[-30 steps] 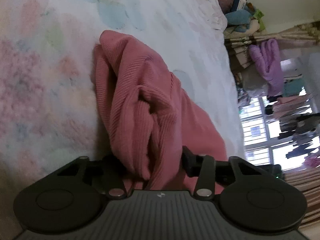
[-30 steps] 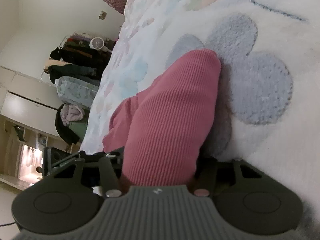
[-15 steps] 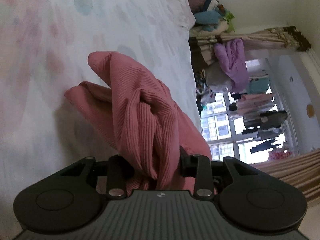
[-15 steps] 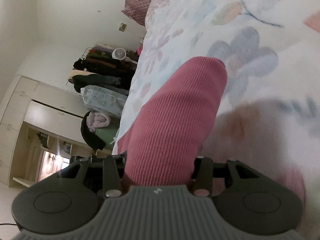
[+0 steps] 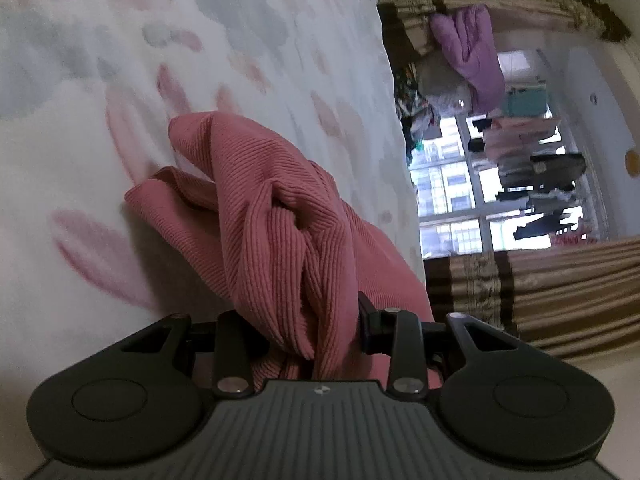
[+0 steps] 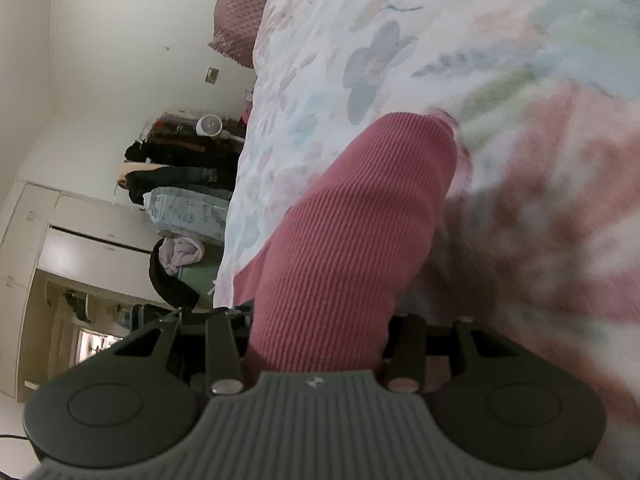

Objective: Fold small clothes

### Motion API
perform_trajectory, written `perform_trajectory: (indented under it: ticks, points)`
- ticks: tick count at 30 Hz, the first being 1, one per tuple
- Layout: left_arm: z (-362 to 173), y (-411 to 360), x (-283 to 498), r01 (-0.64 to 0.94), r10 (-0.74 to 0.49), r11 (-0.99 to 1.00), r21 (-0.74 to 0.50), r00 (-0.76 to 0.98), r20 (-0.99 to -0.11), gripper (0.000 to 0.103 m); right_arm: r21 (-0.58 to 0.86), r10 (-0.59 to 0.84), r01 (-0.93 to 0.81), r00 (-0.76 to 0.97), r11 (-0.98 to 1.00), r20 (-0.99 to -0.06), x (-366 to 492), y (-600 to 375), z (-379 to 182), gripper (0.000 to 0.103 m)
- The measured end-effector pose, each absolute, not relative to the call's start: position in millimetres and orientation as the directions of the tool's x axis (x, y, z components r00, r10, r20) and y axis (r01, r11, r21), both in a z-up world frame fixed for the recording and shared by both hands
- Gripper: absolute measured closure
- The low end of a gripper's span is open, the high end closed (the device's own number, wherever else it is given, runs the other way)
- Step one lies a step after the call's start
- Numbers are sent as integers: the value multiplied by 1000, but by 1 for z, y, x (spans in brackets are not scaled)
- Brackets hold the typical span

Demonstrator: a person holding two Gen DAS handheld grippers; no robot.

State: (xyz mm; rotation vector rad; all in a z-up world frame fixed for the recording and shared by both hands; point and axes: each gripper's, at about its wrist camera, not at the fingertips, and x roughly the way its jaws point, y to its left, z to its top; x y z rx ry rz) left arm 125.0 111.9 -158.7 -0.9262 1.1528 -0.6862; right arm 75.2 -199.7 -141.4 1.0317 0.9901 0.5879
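Only left view shows pink garment (image 5: 280, 236) bunched, window (image 5: 480, 200).

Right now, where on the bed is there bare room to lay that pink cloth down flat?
The flowered bedspread lies bare left of and beyond the pink cloth, up to the far pillow. Past the bed's edges it is crowded: hung clothes by the window, piled clothes by the wardrobe.

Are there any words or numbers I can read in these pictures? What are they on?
No words or numbers can be read.
Left gripper: a tiny white mark on its grey body, a logo, no letters.
Right gripper: the same tiny mark, too small to read.
Pink garment: no label or print shows.
Bed cover: only flower patterns.
Wall plate: too small to tell.
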Motion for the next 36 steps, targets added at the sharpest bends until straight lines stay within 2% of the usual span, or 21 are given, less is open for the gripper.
perform_trajectory:
  ticks: [7, 14, 20, 27, 36]
  points:
    - [-152, 85, 115, 32, -855, 483, -875, 233, -463, 63, 907, 775, 62, 498, 417, -390, 38, -237, -137, 61]
    - [-137, 50, 135, 81, -867, 480, -874, 198, -458, 63, 904, 755, 71, 525, 421, -393, 38, -277, -125, 61]
    - [-137, -1, 177, 101, -891, 441, -892, 163, -423, 63, 883, 721, 61, 553, 464, -417, 74, -325, -104, 61]
    - [-144, -75, 242, 109, -901, 427, -898, 141, -411, 63, 821, 655, 66, 568, 567, -498, 142, -399, -93, 61]
    - [-145, -122, 309, 141, -900, 417, -898, 204, -385, 63, 815, 634, 31, 611, 578, -473, 238, -481, -102, 61]
